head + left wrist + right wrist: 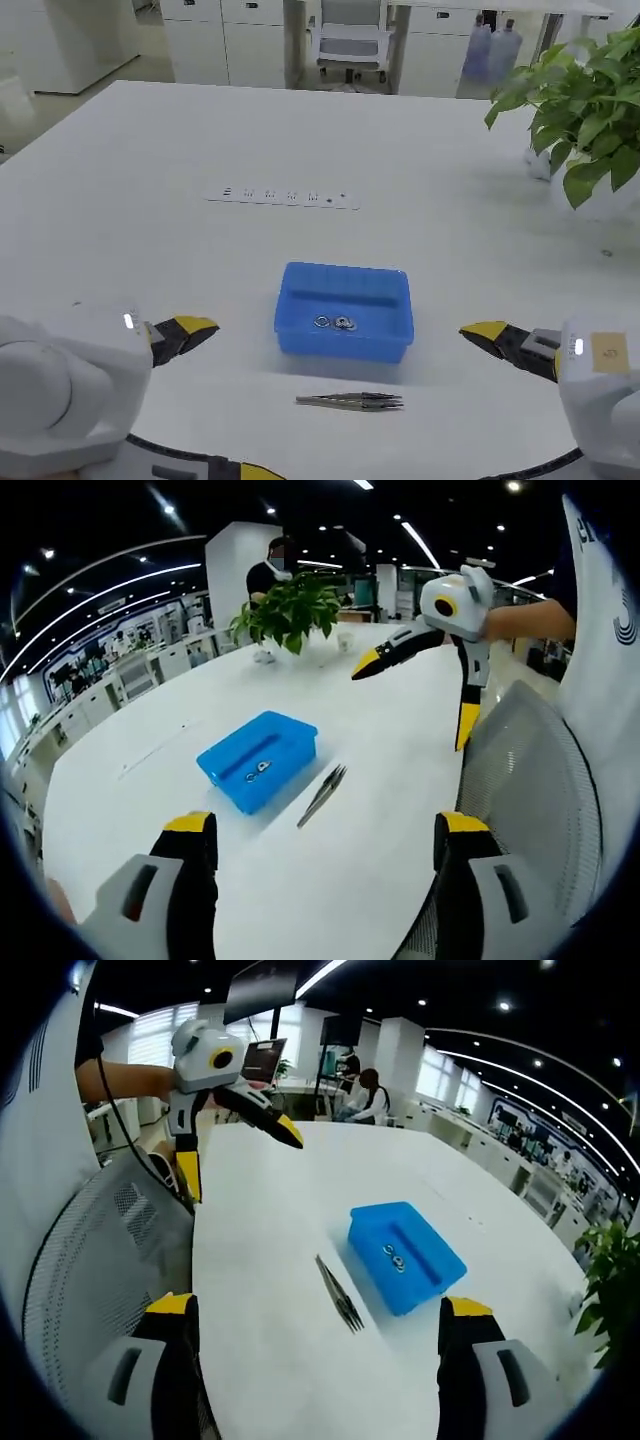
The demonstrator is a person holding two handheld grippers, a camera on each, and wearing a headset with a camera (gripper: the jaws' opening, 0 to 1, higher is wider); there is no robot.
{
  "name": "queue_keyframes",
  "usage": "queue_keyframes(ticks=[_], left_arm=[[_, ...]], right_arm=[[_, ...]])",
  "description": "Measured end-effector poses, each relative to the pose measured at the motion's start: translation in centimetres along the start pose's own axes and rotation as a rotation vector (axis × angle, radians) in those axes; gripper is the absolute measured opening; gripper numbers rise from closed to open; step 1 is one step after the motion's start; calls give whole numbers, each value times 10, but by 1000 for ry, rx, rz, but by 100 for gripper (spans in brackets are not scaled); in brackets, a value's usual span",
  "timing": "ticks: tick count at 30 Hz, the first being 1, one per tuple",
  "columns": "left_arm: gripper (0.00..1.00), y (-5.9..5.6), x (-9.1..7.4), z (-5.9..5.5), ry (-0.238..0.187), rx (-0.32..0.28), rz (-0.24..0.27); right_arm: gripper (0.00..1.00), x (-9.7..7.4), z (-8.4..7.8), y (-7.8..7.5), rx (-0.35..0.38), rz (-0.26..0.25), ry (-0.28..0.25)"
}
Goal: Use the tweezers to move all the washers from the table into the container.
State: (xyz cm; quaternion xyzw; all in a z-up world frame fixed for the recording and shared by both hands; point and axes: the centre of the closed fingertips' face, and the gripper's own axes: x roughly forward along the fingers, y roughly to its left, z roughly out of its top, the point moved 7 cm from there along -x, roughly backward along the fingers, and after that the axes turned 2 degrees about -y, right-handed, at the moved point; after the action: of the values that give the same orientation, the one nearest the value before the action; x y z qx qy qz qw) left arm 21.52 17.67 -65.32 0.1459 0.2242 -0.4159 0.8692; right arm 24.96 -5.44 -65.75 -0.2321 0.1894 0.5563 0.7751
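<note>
The left gripper (325, 830), white-bodied with black jaws tipped in yellow, hangs above the white round-edged table (150, 150) to the left of the shallow blue rectangular plastic container (380, 345). Its jaws are spread wide, with nothing between them and nothing touching them. The right gripper (320, 1310), of the same build, hangs to the right of the container, jaws equally wide apart and empty.

The slim silver metal tweezers (350, 401) lie flat on the table between the two grippers, just on the near side of the container and apart from it. Neither gripper touches them. Their long axis runs left to right, about parallel to the container's near wall. The thin, tapered end points toward the left gripper and the broader end toward the right gripper. Whether the two arms are pressed together is too small to tell.

The small silver metal ring washers (337, 322) lie close together on the container's floor, near its middle. They look like two or three, but the exact count is unclear.

Beyond the container's far wall, a long white power strip (280, 196) lies flat across the table. A leafy green potted plant (585, 110) stands further off, to the container's far right. Past the table's far edge, a grey chair (350, 40) stands in front of white cabinets (225, 35).
</note>
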Motion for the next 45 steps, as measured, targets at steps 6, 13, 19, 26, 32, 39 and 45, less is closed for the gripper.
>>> queue_keyframes(ticks=[6,13,19,26,32,39,45], left_arm=[[96,-2,-1,-3,20,-28,-14],[97,0,-2,-1,22,-41,-20],[99,-1,-1,5,12,-33,-26],[99,-5,-1,7,25,-26,-35],[99,-7,0,6,32,-26,-43],[99,-6,2,6,48,-28,-46],[99,-7,4,9,50,-25,-46]], right_arm=[[100,-2,-1,-1,43,3,-17],[100,-4,-3,-1,48,1,-16],[100,-10,-11,1,71,-11,-10],[100,-14,-20,2,101,-26,-2],[100,-19,-23,0,112,-32,-16],[100,-20,-22,-4,116,-37,-30],[98,-17,-22,-6,111,-33,-29]])
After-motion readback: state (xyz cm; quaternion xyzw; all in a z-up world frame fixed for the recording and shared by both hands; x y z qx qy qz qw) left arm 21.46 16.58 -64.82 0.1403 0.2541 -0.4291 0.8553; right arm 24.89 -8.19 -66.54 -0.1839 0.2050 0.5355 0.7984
